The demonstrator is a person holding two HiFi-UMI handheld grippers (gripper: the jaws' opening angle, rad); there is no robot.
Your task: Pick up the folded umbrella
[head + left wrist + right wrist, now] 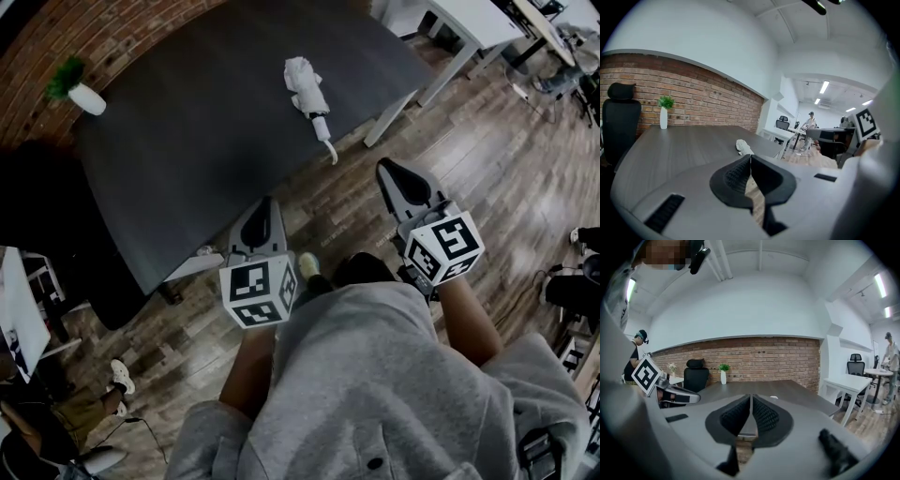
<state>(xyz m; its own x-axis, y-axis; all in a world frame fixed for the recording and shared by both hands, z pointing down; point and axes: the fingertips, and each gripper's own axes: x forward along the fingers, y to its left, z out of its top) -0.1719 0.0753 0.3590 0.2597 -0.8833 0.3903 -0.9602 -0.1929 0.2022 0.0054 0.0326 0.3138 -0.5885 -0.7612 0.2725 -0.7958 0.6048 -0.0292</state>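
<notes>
Left gripper (pixel 265 206) and right gripper (pixel 390 172) are hanging pinched together, empty; I'd be spreading one before reaching the white folded umbrella (pixel 307 86).

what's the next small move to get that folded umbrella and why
Probably carry the right tongs forward toward the white folded umbrella, opening them on the way. Both right and left tongs are shut and empty, short of the dark table, over the wood floor; the right pair is nearer the umbrella, which lies by the table's near edge.
</notes>
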